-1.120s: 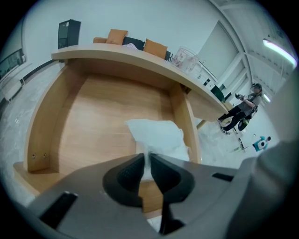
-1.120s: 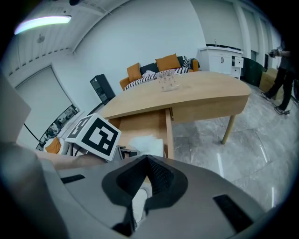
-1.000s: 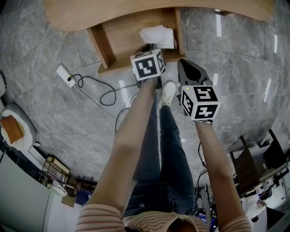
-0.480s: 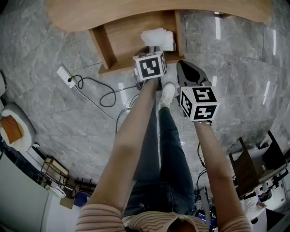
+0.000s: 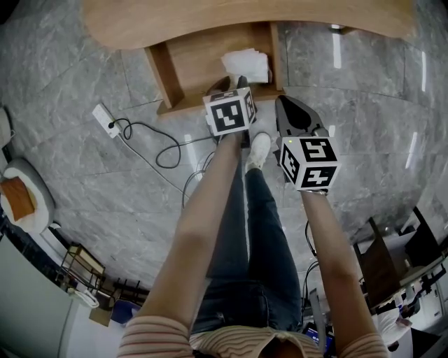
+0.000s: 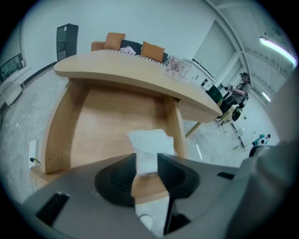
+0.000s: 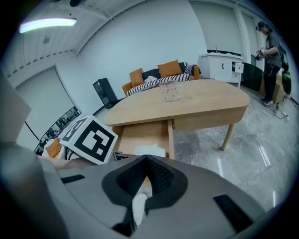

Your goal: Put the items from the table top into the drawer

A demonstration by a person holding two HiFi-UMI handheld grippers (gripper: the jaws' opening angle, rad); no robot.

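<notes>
A folded white cloth (image 5: 246,64) lies in the open wooden drawer (image 5: 165,78) under the table top (image 5: 210,21). My left gripper (image 5: 235,83) hangs just above the drawer's front. Its jaws have just been opening and now stand apart, with nothing pressed between them. In the left gripper view the cloth (image 6: 148,144) rests on the drawer floor beyond the gap in the left gripper (image 6: 146,161). My right gripper (image 5: 281,99) hovers to the right of the drawer. In its own view the right gripper (image 7: 147,156) is shut and empty. A clear glass jug (image 7: 171,91) stands on the table.
A power strip (image 5: 103,117) and its cable lie on the marble floor left of the drawer. The person's white shoe (image 5: 260,147) is below the drawer front. A sofa with orange cushions (image 6: 126,44) stands behind the table, and a person (image 7: 271,46) is far to the right.
The left gripper has drawn back from the white cloth, which now shows more fully in the drawer. Both grippers have lifted slightly.
</notes>
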